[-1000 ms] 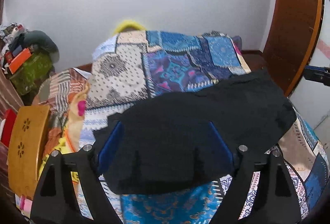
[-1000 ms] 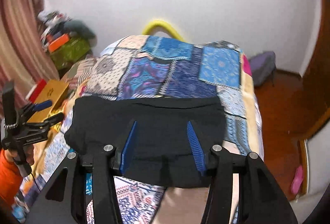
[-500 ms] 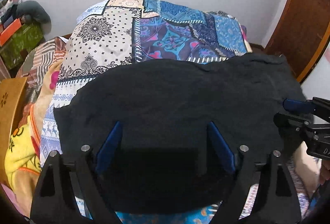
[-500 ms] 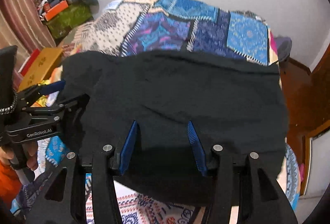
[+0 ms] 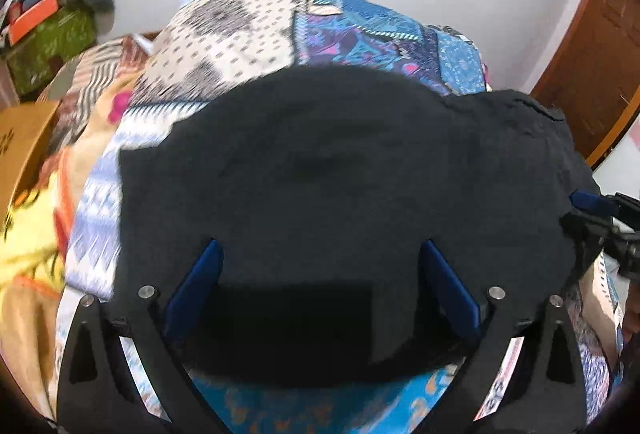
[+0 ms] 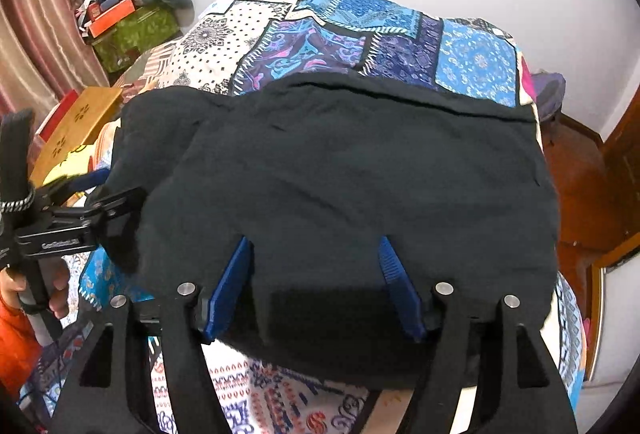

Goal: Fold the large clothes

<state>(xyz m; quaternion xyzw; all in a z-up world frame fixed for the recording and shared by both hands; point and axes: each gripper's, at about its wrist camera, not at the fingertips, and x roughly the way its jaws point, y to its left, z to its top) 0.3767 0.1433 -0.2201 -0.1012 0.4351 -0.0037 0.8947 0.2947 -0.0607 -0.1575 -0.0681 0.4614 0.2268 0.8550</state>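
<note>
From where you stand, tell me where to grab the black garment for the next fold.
Probably the two near corners of the black garment, each tool coming from the near edge. That hem lies free over the patchwork bedspread, and the far edge lies straight as a target.

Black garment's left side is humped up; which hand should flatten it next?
Left, probably. The left gripper sits open right at that hump of the black garment; the right gripper hovers open over the near hem.
</note>
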